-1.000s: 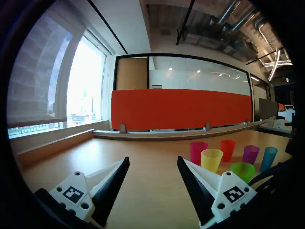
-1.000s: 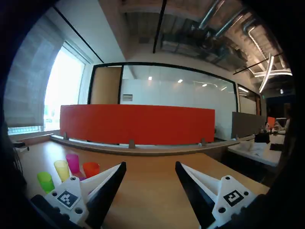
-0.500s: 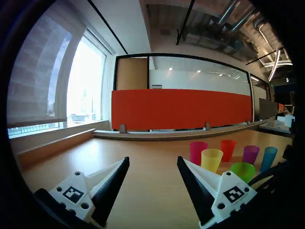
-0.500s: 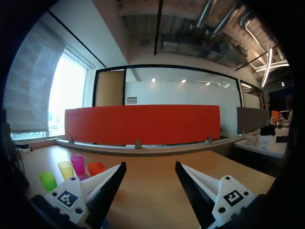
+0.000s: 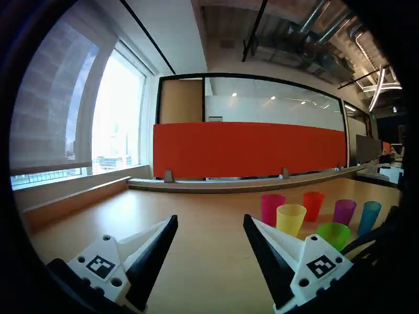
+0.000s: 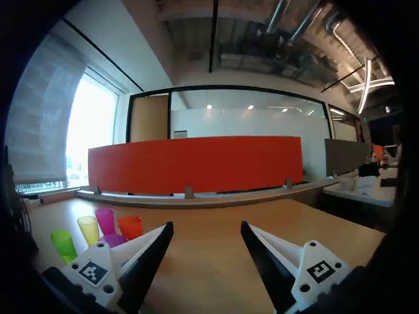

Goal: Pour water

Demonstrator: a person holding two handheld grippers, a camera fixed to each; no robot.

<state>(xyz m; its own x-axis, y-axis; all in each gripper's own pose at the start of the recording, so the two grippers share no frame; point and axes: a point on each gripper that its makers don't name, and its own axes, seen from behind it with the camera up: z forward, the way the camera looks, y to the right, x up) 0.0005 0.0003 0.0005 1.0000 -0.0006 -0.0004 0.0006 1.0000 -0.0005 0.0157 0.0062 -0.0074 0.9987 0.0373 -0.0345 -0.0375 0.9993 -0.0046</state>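
Observation:
Several coloured plastic cups stand on the wooden table point(image 5: 204, 246). In the left gripper view they sit at the right: pink cup point(image 5: 272, 207), yellow cup point(image 5: 290, 219), orange cup point(image 5: 313, 204), purple cup point(image 5: 344, 211), blue cup point(image 5: 369, 216) and green cup point(image 5: 333, 235). My left gripper point(image 5: 209, 230) is open, nothing between its fingers, and the cups lie just right of its right finger. In the right gripper view the green cup point(image 6: 63, 245), yellow cup point(image 6: 88, 229), pink cup point(image 6: 105, 220), orange cup point(image 6: 130, 227) and purple cup point(image 6: 113, 240) stand at the lower left. My right gripper point(image 6: 207, 233) is open and empty.
A red partition point(image 5: 246, 149) runs along the table's far edge point(image 5: 235, 184). A bright window point(image 5: 115, 120) and its sill are on the left. Other desks with items point(image 6: 361, 183) stand at the far right.
The right gripper view has shifted: the cups now show more fully, with the purple cup in sight by the left finger. The left gripper has stayed still.

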